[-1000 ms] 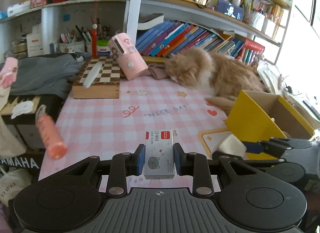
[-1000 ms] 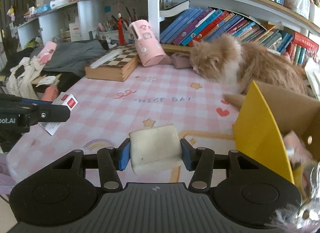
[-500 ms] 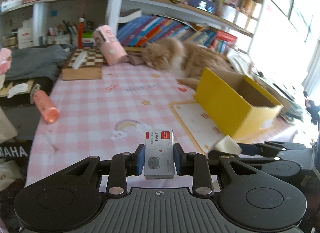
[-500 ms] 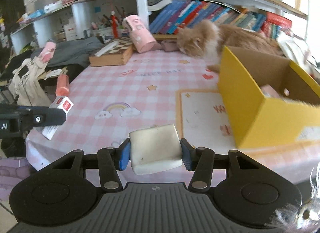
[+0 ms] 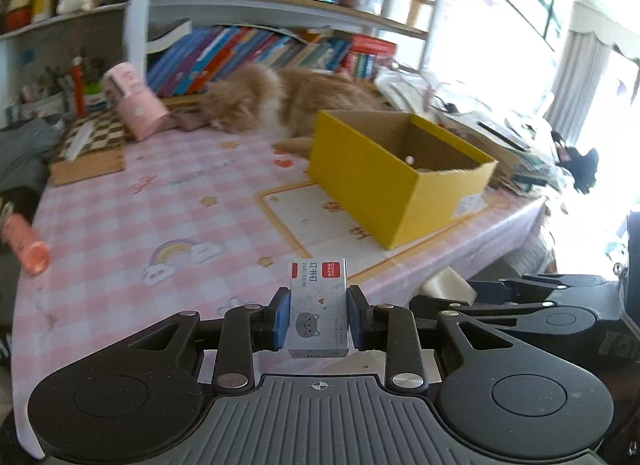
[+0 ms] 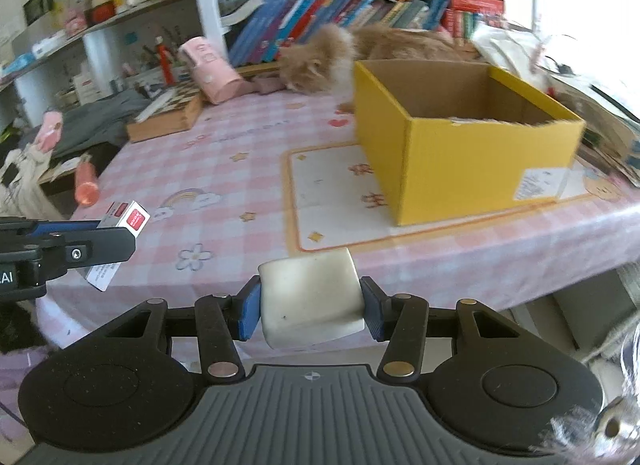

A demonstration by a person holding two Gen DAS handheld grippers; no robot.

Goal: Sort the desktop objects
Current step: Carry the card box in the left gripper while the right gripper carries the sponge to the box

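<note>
My left gripper (image 5: 318, 319) is shut on a small grey staple box (image 5: 318, 307) with a red label and a cat drawing. It hangs over the near table edge. My right gripper (image 6: 310, 307) is shut on a white eraser block (image 6: 311, 297), also off the near edge. An open yellow cardboard box (image 5: 394, 173) stands on the pink checked tablecloth (image 5: 160, 209), right of centre; it also shows in the right wrist view (image 6: 460, 141). In the right wrist view the left gripper and its staple box (image 6: 120, 241) sit at the far left.
An orange cat (image 5: 280, 101) lies at the back by the bookshelf. A pink tube (image 5: 24, 243) lies at the table's left edge. A chessboard box (image 5: 90, 145) and a pink case (image 5: 134, 105) sit at the back left. Clutter lies right of the yellow box.
Both grippers have pulled back and up from the table, each still holding its object. The yellow box now shows whole and farther away.
</note>
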